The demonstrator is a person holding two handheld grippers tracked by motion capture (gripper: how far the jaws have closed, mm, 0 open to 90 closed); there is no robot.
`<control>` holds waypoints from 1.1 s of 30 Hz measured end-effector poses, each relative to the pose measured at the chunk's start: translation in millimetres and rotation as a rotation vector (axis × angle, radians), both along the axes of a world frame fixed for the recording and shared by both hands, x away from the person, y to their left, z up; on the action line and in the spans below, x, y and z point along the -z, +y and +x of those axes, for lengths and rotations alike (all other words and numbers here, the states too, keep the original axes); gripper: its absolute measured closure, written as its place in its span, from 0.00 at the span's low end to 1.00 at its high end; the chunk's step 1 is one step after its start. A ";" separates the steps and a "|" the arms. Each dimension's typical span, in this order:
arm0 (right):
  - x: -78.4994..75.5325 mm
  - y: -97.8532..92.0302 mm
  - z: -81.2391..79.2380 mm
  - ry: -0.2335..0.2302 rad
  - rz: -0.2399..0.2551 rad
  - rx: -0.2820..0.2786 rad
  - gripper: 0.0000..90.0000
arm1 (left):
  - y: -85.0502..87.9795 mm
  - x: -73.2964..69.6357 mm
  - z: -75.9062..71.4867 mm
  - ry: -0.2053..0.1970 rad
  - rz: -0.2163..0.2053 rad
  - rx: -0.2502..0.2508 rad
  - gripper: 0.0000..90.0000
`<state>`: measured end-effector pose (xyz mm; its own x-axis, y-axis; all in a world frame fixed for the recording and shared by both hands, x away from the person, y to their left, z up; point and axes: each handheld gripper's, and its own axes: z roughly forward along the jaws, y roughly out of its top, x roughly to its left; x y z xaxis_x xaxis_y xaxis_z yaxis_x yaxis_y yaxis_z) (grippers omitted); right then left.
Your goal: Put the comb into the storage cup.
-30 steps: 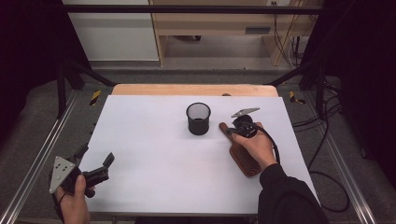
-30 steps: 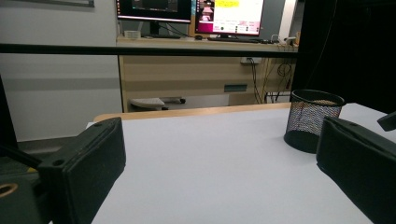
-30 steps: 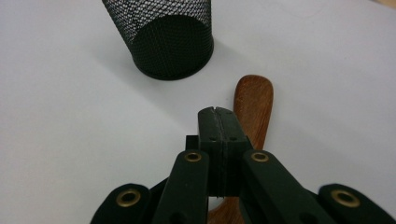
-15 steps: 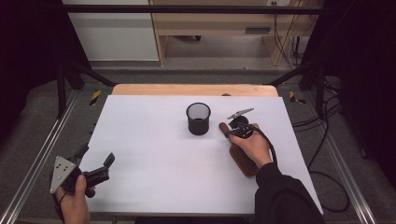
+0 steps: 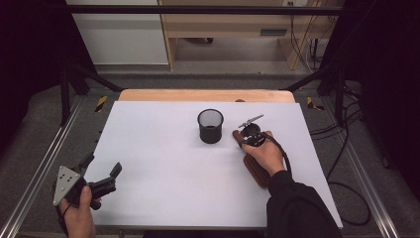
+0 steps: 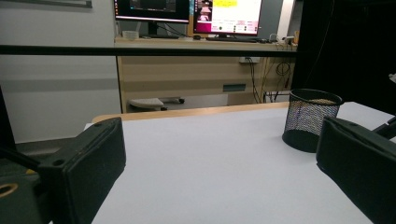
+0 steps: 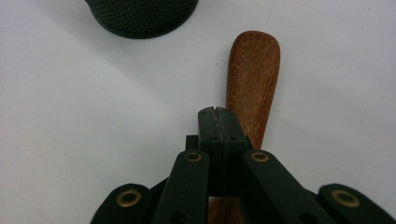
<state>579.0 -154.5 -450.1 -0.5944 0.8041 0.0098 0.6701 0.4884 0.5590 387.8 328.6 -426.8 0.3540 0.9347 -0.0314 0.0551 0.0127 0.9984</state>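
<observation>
Near edge of the white desk [image 5: 163, 163]: left tongs [image 5: 101, 179] gripped in a hand at the front left corner, jaws spread wide, nothing between them, pads [image 6: 88, 163] framing bare desk in the left gripper view

Further in, right side: right tongs [image 5: 246, 139] pressed fully together, pads meeting tip to tip in the right gripper view [image 7: 217, 122], nothing pinched between them

Directly beneath and just beyond those closed tips: wooden brush [image 7: 253, 74], flat on the desk, its rounded handle end pointing away from the tongs, its bristled body [image 5: 257, 171] running back under the right hand [image 5: 270, 154]

Beyond the right tongs, slightly to their left: black mesh cup [image 5: 210, 126], upright, near the brush handle but apart from it, far ahead of the left tongs
</observation>
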 end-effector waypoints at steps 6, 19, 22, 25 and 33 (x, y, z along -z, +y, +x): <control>-1.1 -4.8 1.2 0.007 -0.022 0.015 1.00 | -0.1 -0.1 0.1 0.001 0.001 -0.001 0.02; -2.6 -29.1 2.4 0.021 -0.044 0.058 1.00 | -0.3 0.0 0.7 0.004 0.006 -0.003 0.02; -3.8 -34.2 0.8 0.019 -0.049 0.064 1.00 | 0.3 -0.3 0.2 0.002 0.006 -0.006 0.02; -4.8 -39.7 -0.6 0.013 -0.042 0.067 1.00 | 0.3 0.0 0.6 0.004 0.006 -0.007 0.02; -7.1 -53.0 -4.2 0.011 -0.048 0.081 1.00 | -0.5 -0.3 0.1 0.002 0.009 -0.005 0.02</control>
